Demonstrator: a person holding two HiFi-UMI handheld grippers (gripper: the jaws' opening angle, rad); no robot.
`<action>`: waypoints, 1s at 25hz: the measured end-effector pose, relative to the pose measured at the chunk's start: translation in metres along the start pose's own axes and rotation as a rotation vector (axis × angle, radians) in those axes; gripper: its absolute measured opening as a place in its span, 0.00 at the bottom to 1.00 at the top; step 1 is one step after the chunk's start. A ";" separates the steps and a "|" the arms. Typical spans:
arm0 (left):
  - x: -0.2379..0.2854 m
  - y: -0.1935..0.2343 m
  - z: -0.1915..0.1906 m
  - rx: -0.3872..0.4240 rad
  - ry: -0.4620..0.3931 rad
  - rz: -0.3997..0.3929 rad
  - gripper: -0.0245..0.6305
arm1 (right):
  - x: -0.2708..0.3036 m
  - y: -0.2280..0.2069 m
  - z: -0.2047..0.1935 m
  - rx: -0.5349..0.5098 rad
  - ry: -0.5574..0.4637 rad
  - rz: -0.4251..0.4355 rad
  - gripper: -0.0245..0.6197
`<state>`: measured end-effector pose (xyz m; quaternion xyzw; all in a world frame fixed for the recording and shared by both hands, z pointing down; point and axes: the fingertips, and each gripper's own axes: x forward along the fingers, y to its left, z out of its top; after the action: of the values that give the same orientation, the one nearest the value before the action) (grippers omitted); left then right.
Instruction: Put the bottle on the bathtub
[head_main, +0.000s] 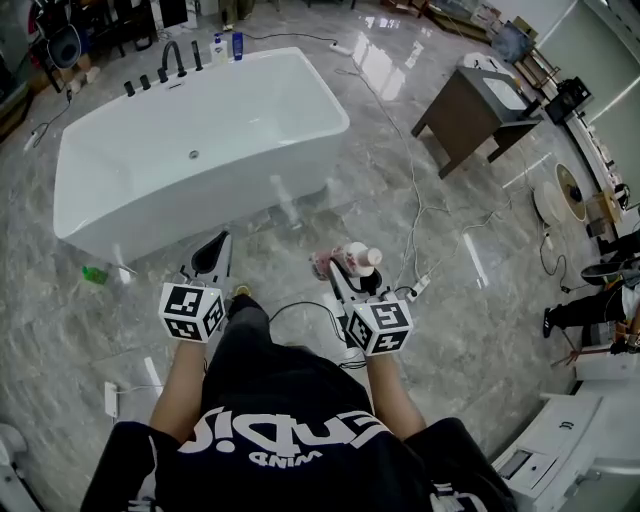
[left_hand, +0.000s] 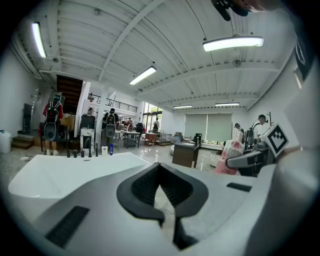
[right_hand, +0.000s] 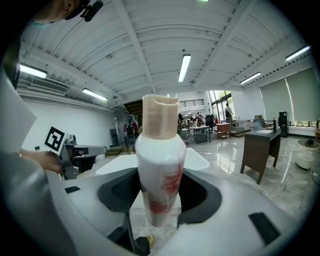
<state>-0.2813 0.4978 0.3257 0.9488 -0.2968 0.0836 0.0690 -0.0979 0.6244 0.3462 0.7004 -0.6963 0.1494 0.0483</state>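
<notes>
You're clamping the bottle (right_hand: 159, 160) low in your right gripper (right_hand: 157, 200); your left gripper (left_hand: 168, 217) is idling closed, empty; swinging toward the upper-left bathtub (head_main: 180, 200), it's risking tipping.

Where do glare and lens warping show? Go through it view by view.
Head view: bright reflections glare off the polished floor beyond the bathtub. Left gripper view: fisheye bends the ceiling, the corners go black, and the strip light blows out. Right gripper view: same warping; the bottle, close up, looks slightly soft.

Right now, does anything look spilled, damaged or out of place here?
Nothing spilled. The bottle stands upright in the right hand-held gripper. Only loose cables trail across the floor beside the bathtub.
</notes>
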 end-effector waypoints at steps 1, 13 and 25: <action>0.002 0.000 -0.001 -0.003 0.001 0.001 0.05 | 0.001 -0.003 -0.001 0.002 0.002 0.000 0.41; 0.103 0.035 0.009 -0.017 0.005 -0.027 0.05 | 0.074 -0.059 0.007 0.026 0.012 -0.011 0.41; 0.288 0.146 0.059 -0.014 0.022 -0.059 0.05 | 0.269 -0.133 0.081 0.026 0.009 0.020 0.41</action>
<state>-0.1256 0.2092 0.3376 0.9556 -0.2685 0.0899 0.0811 0.0414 0.3469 0.3619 0.6931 -0.7012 0.1621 0.0409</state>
